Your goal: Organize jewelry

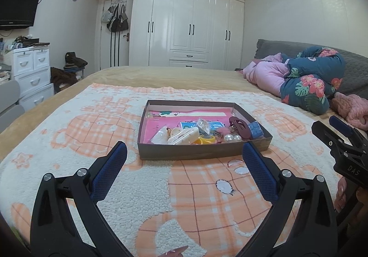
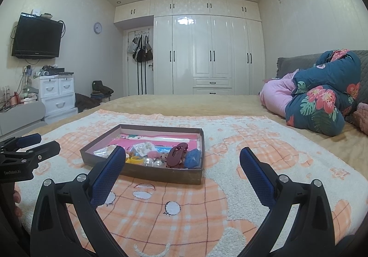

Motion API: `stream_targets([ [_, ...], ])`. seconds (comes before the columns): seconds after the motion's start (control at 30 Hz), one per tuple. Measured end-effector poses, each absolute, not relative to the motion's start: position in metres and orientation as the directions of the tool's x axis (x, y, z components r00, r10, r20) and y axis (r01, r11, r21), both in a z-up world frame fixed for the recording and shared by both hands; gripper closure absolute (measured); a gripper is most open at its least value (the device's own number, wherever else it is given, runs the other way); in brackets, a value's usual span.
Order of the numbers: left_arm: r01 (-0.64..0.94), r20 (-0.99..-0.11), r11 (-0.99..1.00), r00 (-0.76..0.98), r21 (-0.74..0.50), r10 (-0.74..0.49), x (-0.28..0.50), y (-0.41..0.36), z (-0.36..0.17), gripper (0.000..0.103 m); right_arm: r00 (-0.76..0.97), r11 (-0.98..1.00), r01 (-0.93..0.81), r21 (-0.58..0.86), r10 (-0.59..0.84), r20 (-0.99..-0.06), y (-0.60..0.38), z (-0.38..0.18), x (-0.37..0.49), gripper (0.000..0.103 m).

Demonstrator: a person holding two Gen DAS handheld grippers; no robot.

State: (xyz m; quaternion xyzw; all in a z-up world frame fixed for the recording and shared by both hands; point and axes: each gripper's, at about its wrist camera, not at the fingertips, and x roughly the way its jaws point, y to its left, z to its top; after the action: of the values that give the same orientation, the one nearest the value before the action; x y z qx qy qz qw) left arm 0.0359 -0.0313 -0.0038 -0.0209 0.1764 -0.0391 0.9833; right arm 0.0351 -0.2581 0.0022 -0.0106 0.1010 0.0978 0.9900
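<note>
Left gripper [image 1: 184, 158]: jaws released | right gripper [image 2: 182, 165]: jaws released | tray [image 1: 200, 152] of jewelry on bed blanket [image 1: 92, 132], ahead | approach low, pinch one piece squarely.

White wardrobe [image 1: 188, 29] behind bed; wall TV [image 2: 36, 36]; floral quilt [image 2: 326, 93]; perhaps bags on door [image 1: 117, 18].

Left claw [image 1: 184, 153] and right claw [image 2: 182, 159], both wide apart.
</note>
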Motion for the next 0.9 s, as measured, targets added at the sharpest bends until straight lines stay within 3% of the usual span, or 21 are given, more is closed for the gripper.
stream_targets([
  [0.9,0.064,-0.349,0.997,0.934,-0.053,-0.078,0.0371,-0.0303,-0.0046,0.011,0.959,0.980,-0.198,-0.005,0.193,-0.207,-0.2568,0.0000,0.0372,0.006],
])
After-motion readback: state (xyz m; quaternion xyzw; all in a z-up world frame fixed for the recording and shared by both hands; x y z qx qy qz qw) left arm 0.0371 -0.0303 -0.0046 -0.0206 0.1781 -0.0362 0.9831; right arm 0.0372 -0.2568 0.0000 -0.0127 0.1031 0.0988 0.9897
